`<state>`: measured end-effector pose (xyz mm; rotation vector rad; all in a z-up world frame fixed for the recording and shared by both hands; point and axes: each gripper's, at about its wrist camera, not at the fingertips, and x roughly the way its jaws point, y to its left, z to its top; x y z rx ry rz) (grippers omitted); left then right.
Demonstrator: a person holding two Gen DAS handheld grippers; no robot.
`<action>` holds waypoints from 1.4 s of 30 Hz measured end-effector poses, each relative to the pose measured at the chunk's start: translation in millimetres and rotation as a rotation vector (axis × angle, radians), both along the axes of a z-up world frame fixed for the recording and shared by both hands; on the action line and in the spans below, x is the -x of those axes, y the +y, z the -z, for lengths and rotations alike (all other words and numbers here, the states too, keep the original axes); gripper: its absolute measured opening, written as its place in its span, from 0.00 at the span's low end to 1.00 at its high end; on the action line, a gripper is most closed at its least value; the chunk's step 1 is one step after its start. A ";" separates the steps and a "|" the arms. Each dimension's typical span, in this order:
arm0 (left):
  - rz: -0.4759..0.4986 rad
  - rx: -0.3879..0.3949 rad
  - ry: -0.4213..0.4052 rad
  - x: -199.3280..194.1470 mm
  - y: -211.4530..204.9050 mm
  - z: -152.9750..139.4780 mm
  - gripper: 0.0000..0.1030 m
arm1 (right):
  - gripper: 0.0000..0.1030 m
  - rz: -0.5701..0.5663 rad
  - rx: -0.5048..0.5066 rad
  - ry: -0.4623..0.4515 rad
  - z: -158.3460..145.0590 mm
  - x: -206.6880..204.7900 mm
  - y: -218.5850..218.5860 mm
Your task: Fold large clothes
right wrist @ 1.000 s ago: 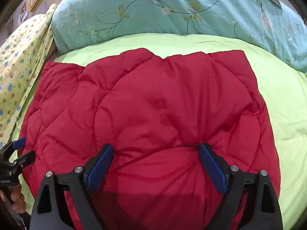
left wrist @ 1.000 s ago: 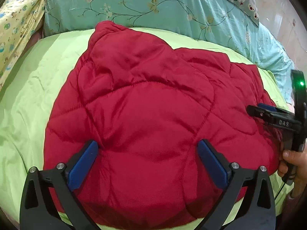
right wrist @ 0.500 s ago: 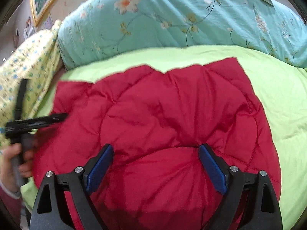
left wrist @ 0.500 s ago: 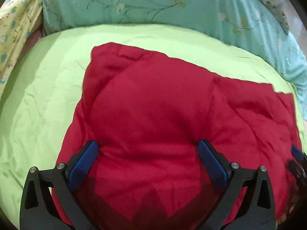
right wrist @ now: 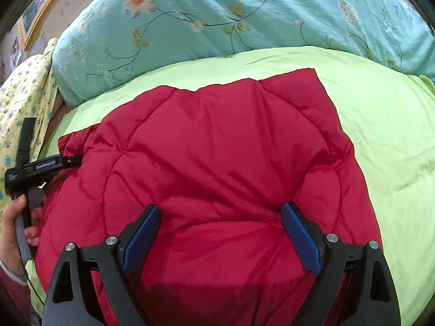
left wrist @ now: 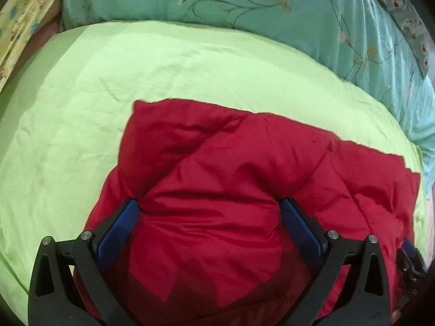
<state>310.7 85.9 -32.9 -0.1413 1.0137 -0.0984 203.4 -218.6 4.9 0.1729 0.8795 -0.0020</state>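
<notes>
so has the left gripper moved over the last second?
Yes. In the right wrist view the left gripper now sits higher along the red jacket's left edge, nearer the yellow patterned fabric.

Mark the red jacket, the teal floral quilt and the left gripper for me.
red jacket (right wrist: 217, 149), right wrist view, quilted top.
teal floral quilt (right wrist: 217, 19), right wrist view, middle.
left gripper (right wrist: 73, 160), right wrist view, fingertips.

Even, soft indoor light; fisheye bending and dark vignette at edges, slight blur.
</notes>
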 end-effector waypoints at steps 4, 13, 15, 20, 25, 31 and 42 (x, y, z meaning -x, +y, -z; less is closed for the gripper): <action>0.014 0.049 -0.058 38.1 10.1 -21.8 1.00 | 0.88 -0.006 0.025 -0.012 0.6 1.6 3.3; 0.108 0.120 -0.159 162.9 -1.7 -56.2 1.00 | 0.90 -0.016 0.033 -0.029 -0.9 7.9 3.9; 0.123 0.114 -0.158 165.9 -10.2 -53.2 1.00 | 0.90 -0.019 0.035 -0.037 -2.1 10.4 4.5; 0.124 0.056 -0.103 176.9 -18.1 -36.7 1.00 | 0.90 -0.023 0.050 -0.065 -8.2 21.2 8.6; 0.123 0.013 -0.085 168.8 -18.0 -21.2 1.00 | 0.90 -0.039 0.098 -0.081 -18.1 38.3 17.4; 0.123 0.018 -0.078 170.1 -14.9 -6.2 1.00 | 0.90 -0.016 0.016 -0.138 -34.2 66.9 7.6; 0.141 0.013 -0.068 170.1 -16.7 -1.7 1.00 | 0.90 -0.050 0.052 -0.123 -30.8 96.7 25.2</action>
